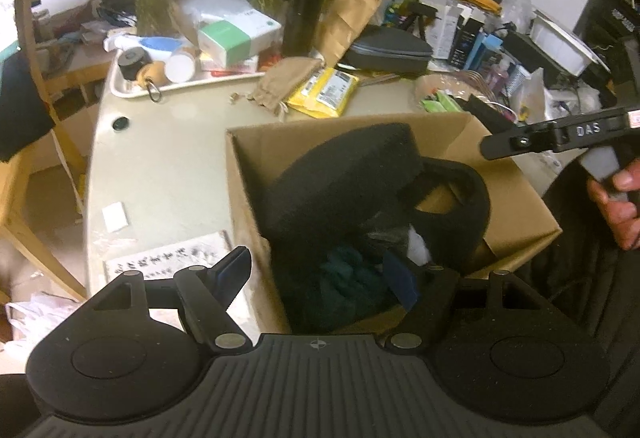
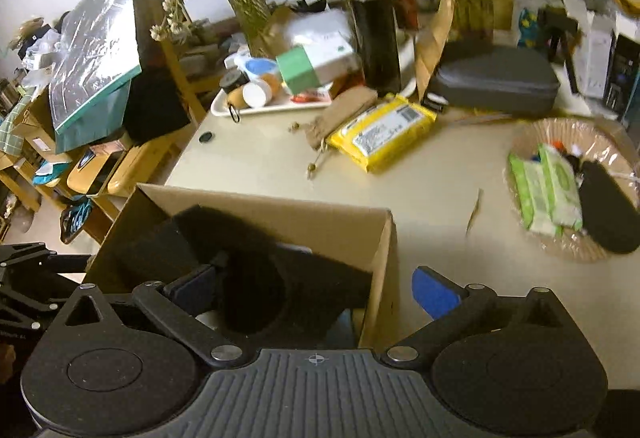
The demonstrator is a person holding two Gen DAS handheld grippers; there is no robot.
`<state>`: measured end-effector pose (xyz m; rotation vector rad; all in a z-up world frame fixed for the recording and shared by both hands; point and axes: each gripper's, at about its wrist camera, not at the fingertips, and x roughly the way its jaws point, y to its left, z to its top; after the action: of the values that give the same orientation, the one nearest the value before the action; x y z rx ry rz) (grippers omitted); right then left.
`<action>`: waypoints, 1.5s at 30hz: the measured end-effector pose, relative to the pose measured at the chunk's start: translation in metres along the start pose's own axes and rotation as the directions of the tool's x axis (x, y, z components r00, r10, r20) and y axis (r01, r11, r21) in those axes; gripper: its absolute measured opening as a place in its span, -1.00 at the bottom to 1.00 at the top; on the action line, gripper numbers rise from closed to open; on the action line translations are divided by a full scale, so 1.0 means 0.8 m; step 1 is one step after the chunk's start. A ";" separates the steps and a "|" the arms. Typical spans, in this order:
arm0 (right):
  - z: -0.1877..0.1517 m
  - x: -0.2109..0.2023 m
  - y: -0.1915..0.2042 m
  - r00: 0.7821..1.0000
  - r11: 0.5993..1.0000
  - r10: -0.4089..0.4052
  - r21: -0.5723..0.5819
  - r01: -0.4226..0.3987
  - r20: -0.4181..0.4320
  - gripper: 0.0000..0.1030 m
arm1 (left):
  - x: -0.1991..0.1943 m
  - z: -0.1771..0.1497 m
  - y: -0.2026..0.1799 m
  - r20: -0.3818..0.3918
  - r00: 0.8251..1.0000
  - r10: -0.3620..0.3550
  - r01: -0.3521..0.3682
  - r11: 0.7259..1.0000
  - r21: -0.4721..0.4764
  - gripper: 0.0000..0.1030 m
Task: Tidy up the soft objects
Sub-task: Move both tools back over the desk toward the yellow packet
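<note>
On the cluttered table, black foam (image 2: pixel 256 258) lies boxed between the right claw's (image 2: pixel 316 290) spread fingers

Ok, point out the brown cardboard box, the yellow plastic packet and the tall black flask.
brown cardboard box (image 1: pixel 256 157), left wrist, inner wall.
yellow plastic packet (image 2: pixel 380 131), right wrist, label.
tall black flask (image 2: pixel 376 33), right wrist, body.

Occlusions, both wrist views

We can't identify the dark items deep in the cardboard box (image 1: pixel 516 205); the black foam piece (image 1: pixel 344 173) covers them, and the right gripper (image 1: pixel 560 137) runs off-frame.
</note>
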<state>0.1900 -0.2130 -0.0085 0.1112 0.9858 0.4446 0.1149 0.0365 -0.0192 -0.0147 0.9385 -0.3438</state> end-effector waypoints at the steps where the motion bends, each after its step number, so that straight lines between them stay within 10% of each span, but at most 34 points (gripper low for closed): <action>1: 0.000 0.002 0.000 1.000 1.000 0.019 0.003 -0.019 -0.007 1.00 | 0.000 0.000 -0.001 0.002 1.000 0.005 -0.005 1.000 0.004 0.40; 21: 0.013 0.019 0.010 1.000 0.999 0.022 -0.039 -0.023 -0.007 0.98 | -0.006 0.002 0.009 -0.003 1.000 -0.012 0.011 0.998 -0.069 0.39; 45: 0.058 0.015 -0.014 0.973 0.982 -0.168 -0.058 0.179 0.160 1.00 | -0.012 0.073 0.054 0.138 0.986 0.095 -0.077 0.988 -0.135 0.40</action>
<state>0.2373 -0.2129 0.0047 -0.0061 0.8178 0.3051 0.1679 0.0727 0.0160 -0.1163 0.8146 -0.1983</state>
